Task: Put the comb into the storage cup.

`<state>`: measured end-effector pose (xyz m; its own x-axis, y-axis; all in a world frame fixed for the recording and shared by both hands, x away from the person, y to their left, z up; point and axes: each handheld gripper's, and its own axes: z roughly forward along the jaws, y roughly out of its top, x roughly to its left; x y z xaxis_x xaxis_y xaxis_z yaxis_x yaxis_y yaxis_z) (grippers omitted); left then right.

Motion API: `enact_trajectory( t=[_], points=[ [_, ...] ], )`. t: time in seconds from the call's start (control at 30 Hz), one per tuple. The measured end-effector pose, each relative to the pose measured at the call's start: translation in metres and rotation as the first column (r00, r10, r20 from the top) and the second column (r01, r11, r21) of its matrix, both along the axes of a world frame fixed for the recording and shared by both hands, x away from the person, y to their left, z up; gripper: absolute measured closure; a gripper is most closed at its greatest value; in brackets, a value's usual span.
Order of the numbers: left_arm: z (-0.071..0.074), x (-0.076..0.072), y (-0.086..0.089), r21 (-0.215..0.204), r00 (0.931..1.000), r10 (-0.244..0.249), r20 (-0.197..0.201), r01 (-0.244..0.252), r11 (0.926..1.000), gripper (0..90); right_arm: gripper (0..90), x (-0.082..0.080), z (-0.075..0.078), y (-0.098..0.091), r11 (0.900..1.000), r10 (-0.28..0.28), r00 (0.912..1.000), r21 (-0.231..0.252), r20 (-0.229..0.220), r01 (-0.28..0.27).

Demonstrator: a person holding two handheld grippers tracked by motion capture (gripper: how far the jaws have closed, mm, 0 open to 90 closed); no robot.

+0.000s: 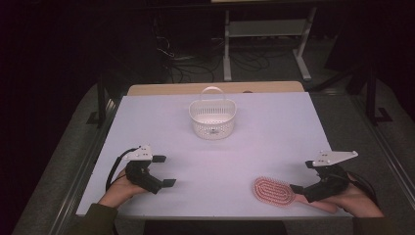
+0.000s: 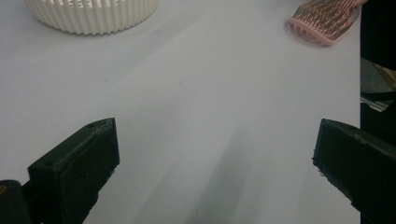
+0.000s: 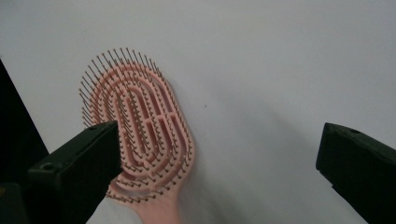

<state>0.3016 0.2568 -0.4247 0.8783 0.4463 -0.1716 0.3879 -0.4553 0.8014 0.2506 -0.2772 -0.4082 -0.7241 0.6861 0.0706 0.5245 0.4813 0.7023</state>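
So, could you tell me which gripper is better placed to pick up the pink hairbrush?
Right. The right gripper is open just above the hairbrush, at its handle; the left gripper hangs open over bare table, well away.

White plastic basket [image 1: 212, 119], slatted wall, arched handle upright, stands at upper centre of the high view on the white table [image 1: 274, 132]. A wooden edge [image 1: 161, 89] shows behind the table top. Beyond, upper centre, cables [image 1: 191, 66] lie on the dark floor beside a white metal frame [image 1: 266, 34].
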Motion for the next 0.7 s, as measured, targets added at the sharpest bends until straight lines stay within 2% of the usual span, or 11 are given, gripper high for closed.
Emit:
enact_trajectory(
  t=[0.53, 0.7],
  points=[
    [-0.0004, -0.0004, 0.0012, 0.0, 1.0, -0.001, -0.002, 0.001, 1.0, 0.1, 0.1, -0.0041, -0.0054, -0.0046, 0.9992, 0.032, 0.9987, -0.023, -0.039, -0.033],
    [-0.0006, -0.0004, 0.0008, 0.003, 1.0, -0.003, -0.003, 0.003, 1.0, 0.1, 2.9, -0.0067, -0.0068, -0.0062, 0.9983, 0.045, 0.9975, -0.033, -0.054, -0.047]
  ],
)
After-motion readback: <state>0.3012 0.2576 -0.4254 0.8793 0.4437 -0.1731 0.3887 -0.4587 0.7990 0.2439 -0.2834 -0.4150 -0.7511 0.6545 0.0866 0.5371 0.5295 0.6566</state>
